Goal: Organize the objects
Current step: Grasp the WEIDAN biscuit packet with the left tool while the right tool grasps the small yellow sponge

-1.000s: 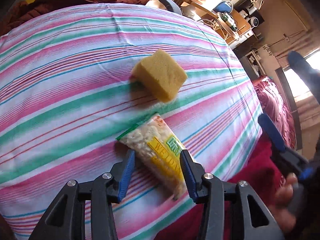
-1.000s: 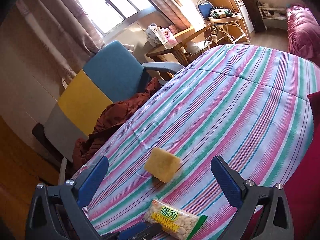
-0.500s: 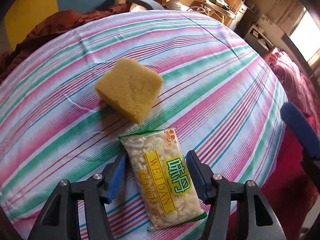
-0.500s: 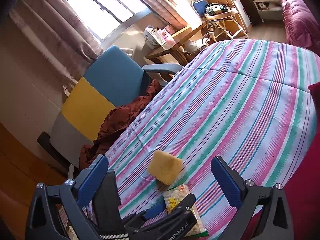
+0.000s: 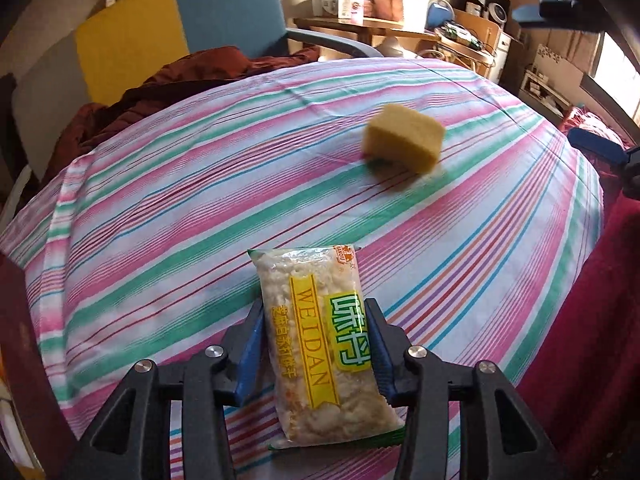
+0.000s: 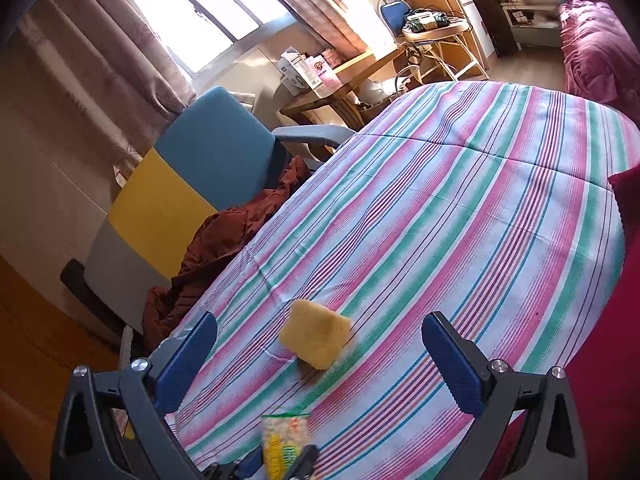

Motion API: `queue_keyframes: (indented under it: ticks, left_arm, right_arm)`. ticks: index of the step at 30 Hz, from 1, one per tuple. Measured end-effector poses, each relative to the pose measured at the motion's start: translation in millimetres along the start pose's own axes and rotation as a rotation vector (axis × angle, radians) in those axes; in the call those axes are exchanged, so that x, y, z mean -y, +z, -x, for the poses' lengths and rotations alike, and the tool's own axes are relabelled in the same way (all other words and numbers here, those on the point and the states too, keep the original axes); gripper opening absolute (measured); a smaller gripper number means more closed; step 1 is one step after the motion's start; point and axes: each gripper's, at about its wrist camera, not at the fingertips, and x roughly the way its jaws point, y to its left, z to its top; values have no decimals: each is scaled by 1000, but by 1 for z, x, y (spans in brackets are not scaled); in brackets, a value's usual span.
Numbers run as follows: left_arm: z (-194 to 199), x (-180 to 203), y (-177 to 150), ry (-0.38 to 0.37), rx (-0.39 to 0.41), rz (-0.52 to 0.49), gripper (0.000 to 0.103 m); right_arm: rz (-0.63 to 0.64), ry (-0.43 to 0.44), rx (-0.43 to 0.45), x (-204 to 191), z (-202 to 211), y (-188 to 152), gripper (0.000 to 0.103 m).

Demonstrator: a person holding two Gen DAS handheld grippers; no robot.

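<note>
A clear snack packet (image 5: 324, 344) with a yellow and green label lies lengthwise between the blue pads of my left gripper (image 5: 314, 308). The jaws are closing, and both pads press on the packet's long sides. In the right wrist view the packet's top (image 6: 285, 438) sticks up at the bottom edge. A yellow sponge block (image 5: 404, 142) sits on the striped tablecloth (image 5: 160, 200), beyond the packet and to the right. My right gripper (image 6: 320, 320) hangs open and wide above the cloth, with the sponge (image 6: 316, 334) ahead of it and nothing between its fingers.
A blue, yellow and grey armchair (image 5: 180, 20) with a rust-brown garment (image 5: 180, 80) stands against the table's far edge. A wooden side table with boxes (image 6: 320, 76) is behind it. Red fabric (image 5: 600, 320) hangs past the right edge.
The left jaws widened around the packet, then closed on its sides. The left gripper swung left, so the sponge now lies up and to the right. The right gripper held still.
</note>
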Motion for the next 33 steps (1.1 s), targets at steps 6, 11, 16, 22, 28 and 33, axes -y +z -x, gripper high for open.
queue_keyframes:
  ticks: [6,11,16,22,28,33]
  left_arm:
    - [20,-28,-30,17,53,38,47]
    - [18,-22,-34,12,94,23,47]
    - [18,-24,-38,-7,126,24,47]
    - [20,-25,-42,-18,149,23,47]
    - [19,-25,-43,-18,161,23,47]
    - [19,-25,-44,-20,164,26,47]
  right_arm:
    - [81,-44,-36,-14,-8,-6,103]
    - [136,-103,-60,-22,-15,-11,103]
    - [169,-165,-102,-26,-26,-17,103]
    - [231,-237,-141,-33,-37,-25,103]
    - [273,-287,-255,-37,-59,-32,103]
    - [444,-309,-310,-68,-85,-30,103]
